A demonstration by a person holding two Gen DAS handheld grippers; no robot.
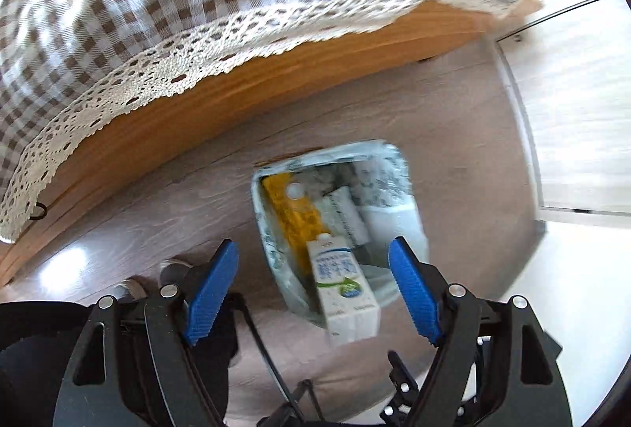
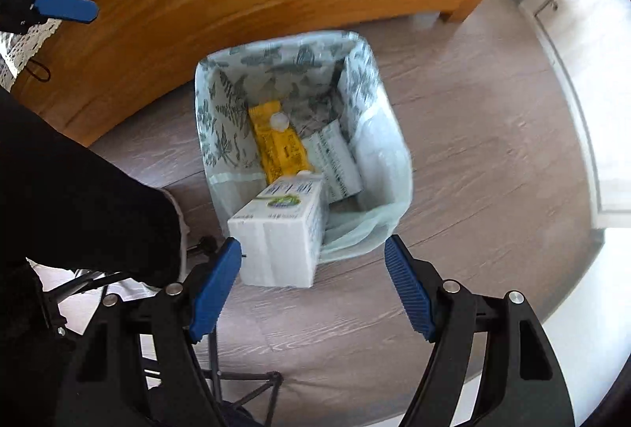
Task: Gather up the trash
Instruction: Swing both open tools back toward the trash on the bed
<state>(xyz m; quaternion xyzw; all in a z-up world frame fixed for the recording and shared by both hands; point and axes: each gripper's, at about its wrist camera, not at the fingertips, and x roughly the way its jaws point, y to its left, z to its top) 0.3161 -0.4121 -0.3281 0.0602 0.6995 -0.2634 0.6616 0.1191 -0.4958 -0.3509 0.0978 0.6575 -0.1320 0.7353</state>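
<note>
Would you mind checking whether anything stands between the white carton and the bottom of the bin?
Yes. The white carton leans over the bin's near rim, half out. Under its inner end lie a yellow carton and a white box, so it cannot reach the bottom. Both grippers are open and clear of it.

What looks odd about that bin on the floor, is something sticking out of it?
Yes. The white milk carton is not fully inside the leaf-patterned lined bin: it leans tilted over the near rim, its base poking out. The yellow carton and another white carton lie down inside. Nothing looks spilled.
</note>
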